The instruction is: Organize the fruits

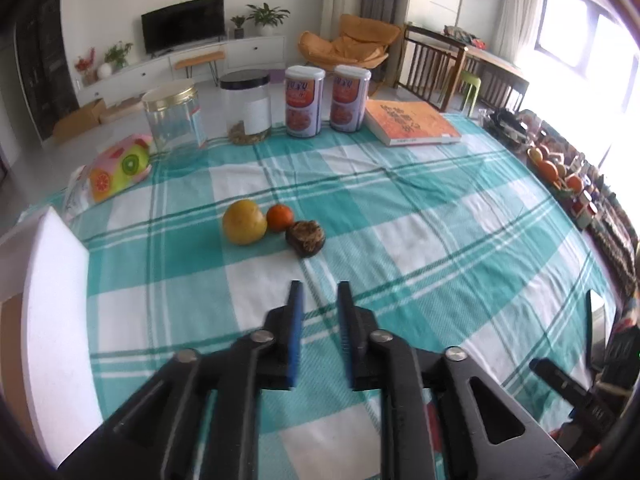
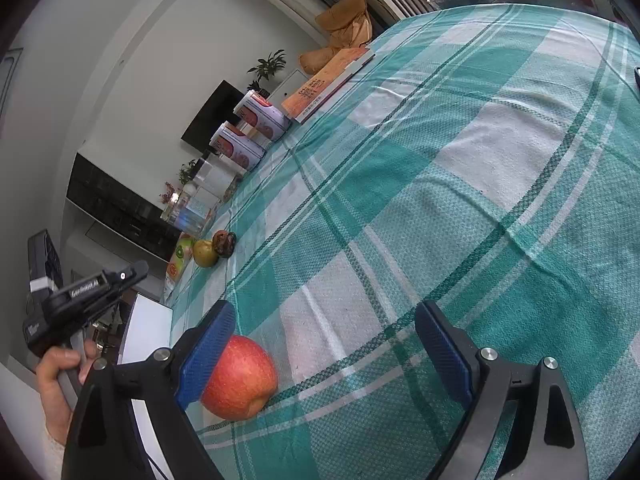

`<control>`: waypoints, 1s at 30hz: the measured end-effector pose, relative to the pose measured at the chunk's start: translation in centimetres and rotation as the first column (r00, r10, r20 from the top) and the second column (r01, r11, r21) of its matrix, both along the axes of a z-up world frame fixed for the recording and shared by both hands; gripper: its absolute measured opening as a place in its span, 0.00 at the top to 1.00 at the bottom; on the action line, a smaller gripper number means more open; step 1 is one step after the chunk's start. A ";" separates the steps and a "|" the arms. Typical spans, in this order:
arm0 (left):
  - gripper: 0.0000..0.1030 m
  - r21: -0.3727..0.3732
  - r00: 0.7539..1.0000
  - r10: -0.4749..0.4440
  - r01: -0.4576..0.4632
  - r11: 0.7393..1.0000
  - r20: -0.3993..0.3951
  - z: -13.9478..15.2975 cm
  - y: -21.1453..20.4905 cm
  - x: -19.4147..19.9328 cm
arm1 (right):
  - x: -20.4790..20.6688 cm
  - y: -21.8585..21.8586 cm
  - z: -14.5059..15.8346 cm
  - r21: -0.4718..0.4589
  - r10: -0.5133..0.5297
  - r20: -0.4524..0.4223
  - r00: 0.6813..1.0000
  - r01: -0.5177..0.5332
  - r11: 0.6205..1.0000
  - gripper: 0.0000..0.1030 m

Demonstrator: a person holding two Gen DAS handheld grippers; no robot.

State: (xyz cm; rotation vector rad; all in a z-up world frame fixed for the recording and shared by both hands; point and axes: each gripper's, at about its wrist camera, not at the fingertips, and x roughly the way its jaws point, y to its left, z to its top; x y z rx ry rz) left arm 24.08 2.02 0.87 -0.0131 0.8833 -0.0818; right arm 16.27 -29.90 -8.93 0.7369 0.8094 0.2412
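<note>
Right wrist view: red apple (image 2: pixel 239 378) partly behind left blue pad (image 2: pixel 208 354).

yellow citrus (image 1: pixel 244 222) | small orange (image 1: pixel 279 217) touching it | dark shrivelled fruit (image 1: pixel 305 237) just beside | red apple (image 2: pixel 240 378) apart, resting on bench cloth

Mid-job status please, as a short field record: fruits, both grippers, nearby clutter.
surface: checked tablecloth
fruit cluster: yellow fruit, small orange, dark brown fruit, close together
apple: on the cloth beside the right gripper's left pad, not clamped
left gripper: jaws narrowly apart, empty, short of the cluster
right gripper: jaws wide open
far edge: two jars, two canisters, book
</note>
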 end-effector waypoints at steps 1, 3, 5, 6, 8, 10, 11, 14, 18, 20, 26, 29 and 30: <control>0.32 0.023 1.000 0.009 -0.009 1.000 0.009 -0.3 0.0 -0.4 | 0.0 0.0 0.0 -0.003 -0.001 -0.001 1.000 0.001 1.000 0.12; 0.29 0.058 0.999 0.021 -0.023 0.998 0.033 -0.5 -0.1 -1.0 | 0.0 0.3 0.1 -0.020 0.005 -0.001 1.000 -0.005 1.000 0.12; 0.29 0.088 0.999 0.015 -0.019 0.996 0.051 -0.5 -0.5 -1.5 | 0.0 0.6 0.3 -0.039 0.017 0.003 1.000 -0.017 0.999 0.12; 0.29 0.109 0.998 0.014 -0.021 0.994 0.067 -0.3 -0.8 -2.0 | 0.0 0.8 0.4 -0.046 0.023 0.005 1.000 -0.023 0.999 0.12; 0.29 0.164 0.995 0.012 -0.028 0.986 0.096 -0.1 -1.3 -2.2 | 0.0 1.1 0.5 -0.058 0.030 0.005 1.000 -0.030 0.998 0.12; 0.29 0.202 0.994 0.003 -0.025 0.979 0.111 0.0 -1.7 -2.3 | 0.0 1.2 0.4 -0.063 0.031 0.004 1.000 -0.030 0.998 0.12; 0.29 0.223 0.993 -0.002 -0.025 0.974 0.118 0.1 -1.9 -2.2 | 0.0 1.2 0.4 -0.062 0.030 0.003 1.000 -0.029 0.998 0.12; 0.29 0.268 0.991 -0.010 -0.027 0.963 0.135 0.1 -2.3 -2.0 | 0.0 1.1 0.3 -0.058 0.023 0.002 1.000 -0.022 0.998 0.12; 0.29 0.276 0.991 -0.011 -0.026 0.961 0.132 0.0 -2.4 -1.5 | 0.1 1.1 0.2 -0.057 0.026 -0.001 1.000 -0.026 0.998 0.12; 0.29 0.277 0.992 -0.017 -0.019 0.961 0.127 -0.2 -2.6 -1.3 | 0.1 1.2 0.2 -0.060 0.032 0.000 0.999 -0.032 0.998 0.12; 0.29 -0.227 0.999 0.025 -0.032 0.973 -0.034 -1.3 2.9 2.0 | 0.1 1.0 0.2 -0.040 0.034 0.009 0.999 -0.033 0.999 0.12; 0.29 -0.314 0.991 0.067 -0.101 0.944 -0.118 -3.4 4.2 4.7 | 0.3 0.9 0.0 -0.009 0.044 0.002 0.999 -0.044 0.999 0.12; 0.31 -0.297 0.990 0.065 -0.101 0.950 -0.128 -3.9 3.8 5.6 | 0.5 0.9 -0.2 0.001 0.049 -0.002 0.999 -0.049 0.999 0.12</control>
